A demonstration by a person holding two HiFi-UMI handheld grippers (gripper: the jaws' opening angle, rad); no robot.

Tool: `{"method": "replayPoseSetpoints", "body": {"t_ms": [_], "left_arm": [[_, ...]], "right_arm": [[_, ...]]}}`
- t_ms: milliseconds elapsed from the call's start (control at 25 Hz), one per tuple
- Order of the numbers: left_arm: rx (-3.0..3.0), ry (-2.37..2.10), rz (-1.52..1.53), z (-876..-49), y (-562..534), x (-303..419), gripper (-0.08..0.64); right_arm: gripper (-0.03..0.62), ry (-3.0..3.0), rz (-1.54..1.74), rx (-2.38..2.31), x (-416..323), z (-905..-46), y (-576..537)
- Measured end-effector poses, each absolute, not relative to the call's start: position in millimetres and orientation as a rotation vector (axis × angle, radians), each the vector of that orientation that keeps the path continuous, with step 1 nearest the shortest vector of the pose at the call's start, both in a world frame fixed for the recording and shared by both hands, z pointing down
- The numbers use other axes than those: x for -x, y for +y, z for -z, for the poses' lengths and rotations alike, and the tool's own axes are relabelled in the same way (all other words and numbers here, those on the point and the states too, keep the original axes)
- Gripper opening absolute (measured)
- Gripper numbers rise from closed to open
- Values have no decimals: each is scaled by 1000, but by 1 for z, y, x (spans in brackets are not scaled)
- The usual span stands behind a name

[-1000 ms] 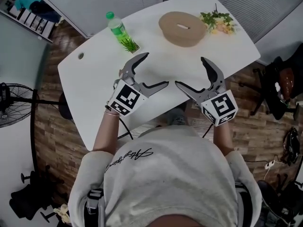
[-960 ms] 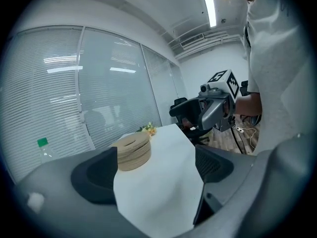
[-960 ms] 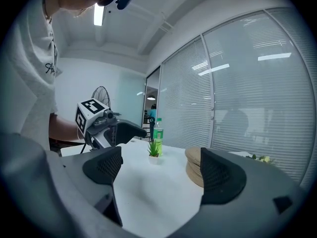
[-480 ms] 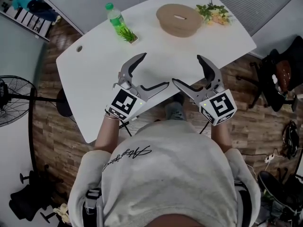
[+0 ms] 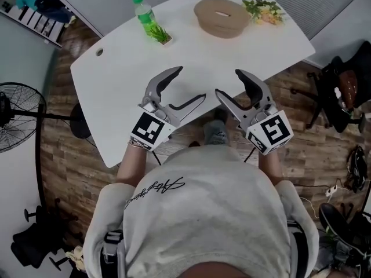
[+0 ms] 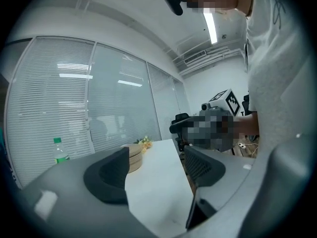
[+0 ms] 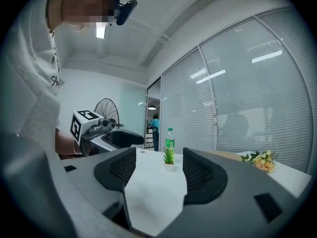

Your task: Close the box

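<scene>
The box (image 5: 222,17) is a round tan container with a slotted lid on top, standing at the far side of the white table (image 5: 116,103); the left gripper view also shows the box (image 6: 132,157) past the jaws. My left gripper (image 5: 190,84) and right gripper (image 5: 229,83) hover side by side over the table's near edge, well short of the box. Both pairs of jaws are closing with nothing between them. In the gripper views, the left gripper (image 6: 156,170) and right gripper (image 7: 159,171) frame only bare tabletop.
A green bottle (image 5: 143,13) and a small potted plant (image 5: 157,33) stand at the far left of the table, a flower bunch (image 5: 264,10) to the right of the box. A fan (image 5: 14,117) stands on the floor left, a dark chair (image 5: 345,91) right.
Both grippers' jaws have narrowed from wide open. The hands stay over the table's near edge, the right one tilted slightly.
</scene>
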State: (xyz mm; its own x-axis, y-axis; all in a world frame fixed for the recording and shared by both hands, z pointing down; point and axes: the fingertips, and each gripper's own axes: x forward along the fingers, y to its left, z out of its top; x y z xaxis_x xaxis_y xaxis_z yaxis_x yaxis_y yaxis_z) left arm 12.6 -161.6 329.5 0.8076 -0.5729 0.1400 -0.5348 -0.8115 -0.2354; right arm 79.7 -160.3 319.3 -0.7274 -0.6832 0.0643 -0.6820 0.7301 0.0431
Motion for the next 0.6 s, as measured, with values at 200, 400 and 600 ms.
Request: {"method": "replayPoseSetpoints", "body": {"t_ms": [200, 400, 600], "left_arm": [[2856, 916, 161, -315, -158, -5, 325], [2832, 931, 118, -307, -154, 1, 262], [2789, 905, 140, -305, -147, 1, 225]], "right_arm": [[234, -2889, 25, -1116, -74, -314, -151], [158, -2918, 42, -1132, -70, -308, -145], [126, -2929, 43, -1131, -67, -307, -142]]}}
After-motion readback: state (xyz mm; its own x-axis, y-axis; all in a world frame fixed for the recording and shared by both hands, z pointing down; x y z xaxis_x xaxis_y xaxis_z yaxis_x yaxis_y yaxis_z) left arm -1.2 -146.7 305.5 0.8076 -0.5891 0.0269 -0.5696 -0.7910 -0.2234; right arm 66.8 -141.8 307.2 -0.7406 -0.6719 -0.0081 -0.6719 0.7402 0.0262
